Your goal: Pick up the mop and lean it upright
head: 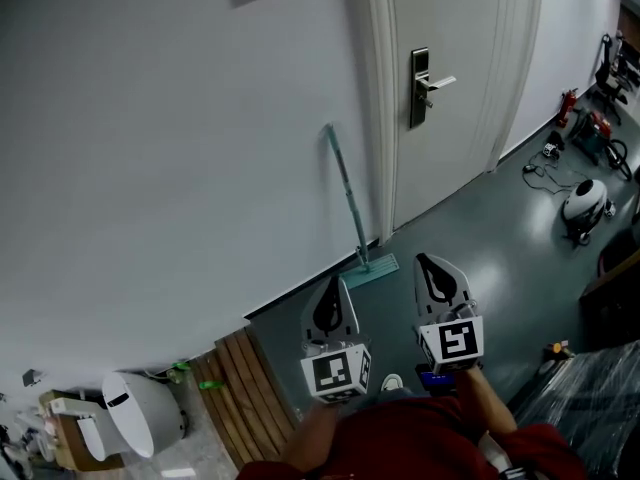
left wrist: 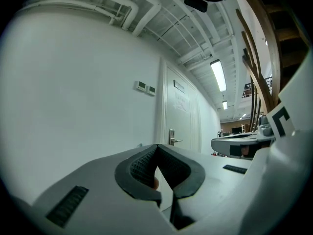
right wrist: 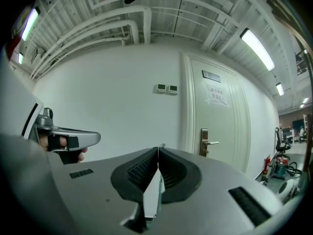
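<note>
By the wall (head: pixel 150 148), upright mop (head: pixel 343 188) well beyond left claw (head: pixel 331 286), right claw (head: pixel 428 264).

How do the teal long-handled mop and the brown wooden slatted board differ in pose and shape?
The teal long-handled mop stands upright, leaning on the white wall; the brown wooden slatted board seems to lie flat. The mop is a thin pole with a flat head; the board is broad, many-slatted. Both are by the wall.
</note>
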`<state>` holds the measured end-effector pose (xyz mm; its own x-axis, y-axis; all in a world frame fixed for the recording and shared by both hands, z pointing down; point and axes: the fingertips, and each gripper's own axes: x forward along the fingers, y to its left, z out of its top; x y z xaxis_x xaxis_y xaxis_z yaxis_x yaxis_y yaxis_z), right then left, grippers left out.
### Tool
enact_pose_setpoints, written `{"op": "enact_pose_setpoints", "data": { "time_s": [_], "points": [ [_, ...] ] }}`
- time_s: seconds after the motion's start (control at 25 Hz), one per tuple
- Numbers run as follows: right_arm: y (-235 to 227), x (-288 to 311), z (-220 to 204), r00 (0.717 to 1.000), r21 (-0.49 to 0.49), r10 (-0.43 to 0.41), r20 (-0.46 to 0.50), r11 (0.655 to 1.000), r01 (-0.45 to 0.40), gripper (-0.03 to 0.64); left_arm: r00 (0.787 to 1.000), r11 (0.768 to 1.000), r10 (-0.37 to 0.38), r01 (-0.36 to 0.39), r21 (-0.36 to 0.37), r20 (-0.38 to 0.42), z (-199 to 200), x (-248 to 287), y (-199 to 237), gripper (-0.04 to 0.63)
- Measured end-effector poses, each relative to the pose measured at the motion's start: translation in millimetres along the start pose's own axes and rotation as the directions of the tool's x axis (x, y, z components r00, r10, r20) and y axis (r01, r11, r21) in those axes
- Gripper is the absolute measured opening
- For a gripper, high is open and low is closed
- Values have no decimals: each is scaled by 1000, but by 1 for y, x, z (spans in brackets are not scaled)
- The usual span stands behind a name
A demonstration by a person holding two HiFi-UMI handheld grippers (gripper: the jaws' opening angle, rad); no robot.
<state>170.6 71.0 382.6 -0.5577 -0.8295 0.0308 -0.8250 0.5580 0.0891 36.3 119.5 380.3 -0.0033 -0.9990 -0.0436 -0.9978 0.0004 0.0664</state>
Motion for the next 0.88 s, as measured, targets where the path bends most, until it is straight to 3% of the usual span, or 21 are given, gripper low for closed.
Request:
{"op": "enact_pose_setpoints", "data": {
  "time_s": [0.48, 0.88],
  "points": [
    [-20, 62, -12, 996, 9, 83, -11, 997, -83, 18, 999, 999, 49, -49, -14, -19, -11, 56, 4, 12],
    [-35, 151, -24, 1000, 9, 20, -13, 1000, -20, 18, 1000, 999, 9, -9, -37, -13, -23, 142, 47, 12]
  ]
}}
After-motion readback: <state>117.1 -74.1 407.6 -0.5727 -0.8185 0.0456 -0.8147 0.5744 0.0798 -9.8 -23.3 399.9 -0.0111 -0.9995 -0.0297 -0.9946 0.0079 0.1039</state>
